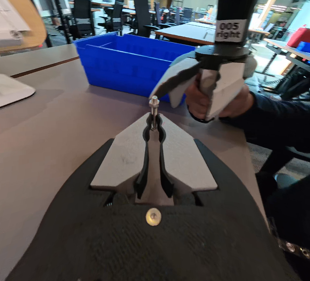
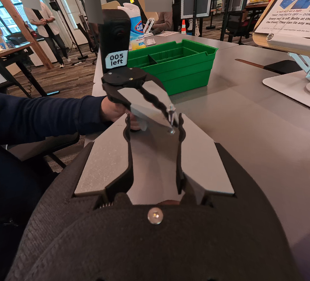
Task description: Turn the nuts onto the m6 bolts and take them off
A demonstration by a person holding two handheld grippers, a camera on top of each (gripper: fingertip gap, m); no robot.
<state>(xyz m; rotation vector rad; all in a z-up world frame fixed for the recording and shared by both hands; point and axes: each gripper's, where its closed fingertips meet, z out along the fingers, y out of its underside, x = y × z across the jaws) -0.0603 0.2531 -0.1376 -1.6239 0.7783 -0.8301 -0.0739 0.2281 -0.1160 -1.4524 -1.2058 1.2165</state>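
Note:
My left gripper (image 1: 153, 118) is shut on a steel bolt (image 1: 153, 113) and holds it upright above the grey table, head down. A hex nut (image 1: 154, 105) sits on the thread near the bolt's top end. My right gripper (image 2: 154, 118) is open and empty. In the left wrist view it (image 1: 163, 98) hangs just right of and above the bolt's top, fingers pointing down-left, close to the nut but apart from it. In the right wrist view the left gripper (image 2: 171, 118) with the bolt (image 2: 171, 117) sits between my right fingertips, nearer the right one.
A blue bin (image 1: 127, 65) stands on the table behind the bolt. A green divided bin (image 2: 176, 67) stands farther along the table (image 2: 234, 122). A white stand base (image 2: 288, 87) with an instruction sheet is at the right. People stand in the background.

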